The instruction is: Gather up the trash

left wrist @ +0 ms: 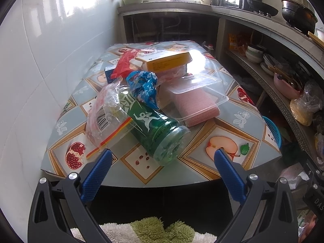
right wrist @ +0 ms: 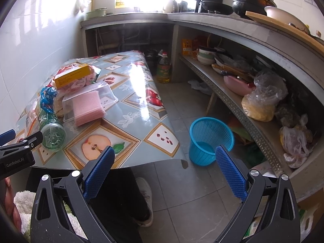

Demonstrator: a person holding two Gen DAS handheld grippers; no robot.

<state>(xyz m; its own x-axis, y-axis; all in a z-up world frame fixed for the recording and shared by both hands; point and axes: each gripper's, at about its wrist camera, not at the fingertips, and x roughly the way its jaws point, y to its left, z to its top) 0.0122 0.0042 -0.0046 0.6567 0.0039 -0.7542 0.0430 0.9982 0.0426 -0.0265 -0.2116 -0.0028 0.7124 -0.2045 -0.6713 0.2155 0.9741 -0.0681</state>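
Note:
Trash lies piled on the fruit-patterned table (left wrist: 141,168): a green plastic bottle (left wrist: 156,129) on its side, a clear zip bag (left wrist: 105,115), a crumpled blue wrapper (left wrist: 144,87), a clear lidded box (left wrist: 194,93) over a pink cloth, an orange carton (left wrist: 168,60) and a red bag (left wrist: 123,64). My left gripper (left wrist: 163,154) is open just short of the bottle's base, holding nothing. My right gripper (right wrist: 165,150) is open over the table's near right corner, empty. The blue mesh basket (right wrist: 210,139) stands on the floor to the table's right. The bottle (right wrist: 53,133) also shows in the right wrist view.
A tiled wall runs along the table's left. A concrete counter with pots wraps the back and right, and its lower shelf (right wrist: 232,101) holds bowls and plastic bags. An oil bottle (right wrist: 164,68) stands on the floor behind the table. A person's leg and shoe (right wrist: 145,198) are below.

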